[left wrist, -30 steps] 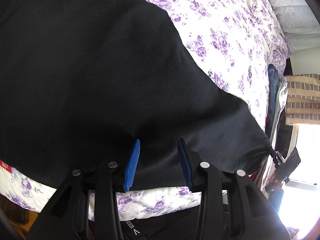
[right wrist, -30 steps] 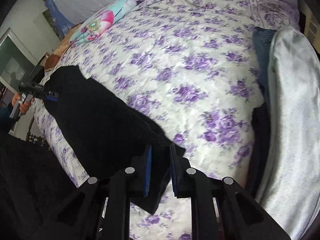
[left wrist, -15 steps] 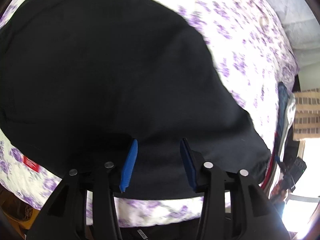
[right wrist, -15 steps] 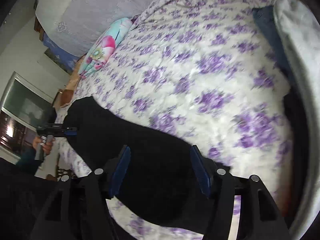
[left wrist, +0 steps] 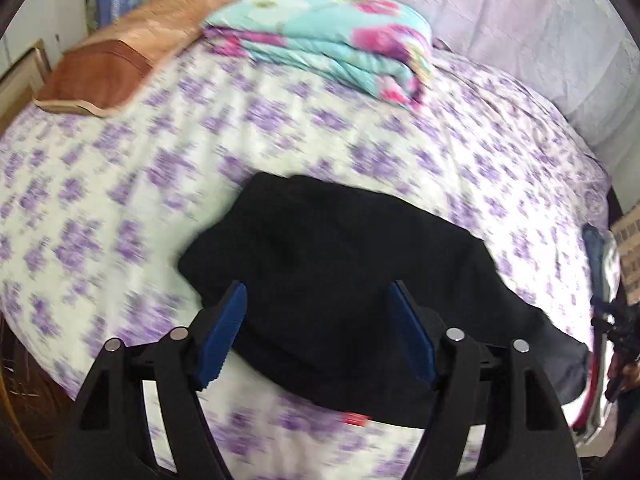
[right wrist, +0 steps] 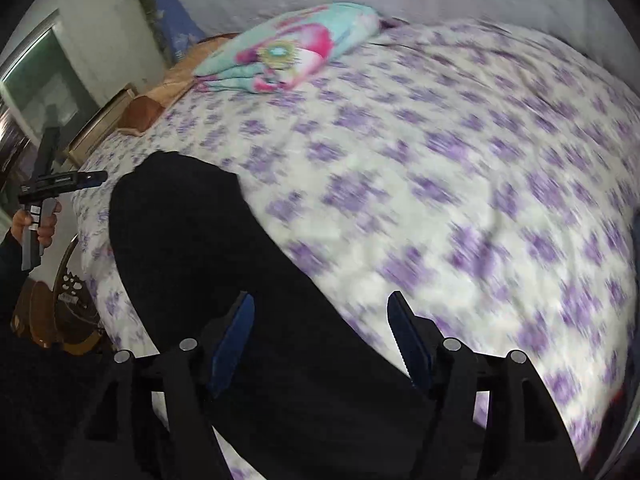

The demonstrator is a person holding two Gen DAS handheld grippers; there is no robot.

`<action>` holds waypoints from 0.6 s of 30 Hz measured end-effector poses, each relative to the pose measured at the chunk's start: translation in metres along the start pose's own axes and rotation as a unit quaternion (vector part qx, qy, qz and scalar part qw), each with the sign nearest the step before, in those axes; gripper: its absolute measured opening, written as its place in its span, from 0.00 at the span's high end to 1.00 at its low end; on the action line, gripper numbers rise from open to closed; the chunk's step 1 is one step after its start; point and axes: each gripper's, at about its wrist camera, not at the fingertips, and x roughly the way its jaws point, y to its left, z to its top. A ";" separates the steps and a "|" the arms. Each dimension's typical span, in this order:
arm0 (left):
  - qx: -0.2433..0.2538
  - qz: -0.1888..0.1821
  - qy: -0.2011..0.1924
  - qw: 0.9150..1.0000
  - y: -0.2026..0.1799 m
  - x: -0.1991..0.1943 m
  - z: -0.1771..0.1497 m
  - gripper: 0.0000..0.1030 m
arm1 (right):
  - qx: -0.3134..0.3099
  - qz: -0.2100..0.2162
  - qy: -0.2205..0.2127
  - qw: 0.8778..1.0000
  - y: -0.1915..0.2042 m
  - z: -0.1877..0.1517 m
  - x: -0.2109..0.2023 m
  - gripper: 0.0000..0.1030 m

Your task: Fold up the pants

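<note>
The black pants point(left wrist: 344, 276) lie folded on the bed point(left wrist: 120, 184), soft and limp. Both the left gripper point(left wrist: 320, 332) and right gripper point(right wrist: 320, 340) have just spread their fingers, holding nothing. Hems and corners look the best places to pinch.

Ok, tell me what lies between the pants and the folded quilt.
Only bare floral bedsheet between the black pants and the quilt; the left wrist view shows it best.

You have a white bedspread printed with purple flowers point(left wrist: 120, 184) across the whole bed. A folded turquoise quilt with pink blooms point(left wrist: 332, 36) rests near its far edge, and a brown woven-mat pillow point(left wrist: 132, 52) lies just beside it. Behind them stands a pale lilac headboard cover point(left wrist: 520, 32).
</note>
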 end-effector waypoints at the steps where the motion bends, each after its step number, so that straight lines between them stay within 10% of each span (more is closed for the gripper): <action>1: -0.007 0.001 -0.003 1.000 0.015 0.000 0.001 0.26 | -0.028 0.022 0.005 0.999 0.023 0.027 0.022 0.32; 9: -0.046 -0.037 0.031 0.998 0.083 0.028 -0.035 0.26 | -0.231 0.188 0.103 0.949 0.185 0.208 0.183 0.32; 18: -0.023 0.012 0.013 1.000 0.108 0.024 -0.071 0.26 | -0.246 0.242 0.275 0.897 0.215 0.249 0.322 0.32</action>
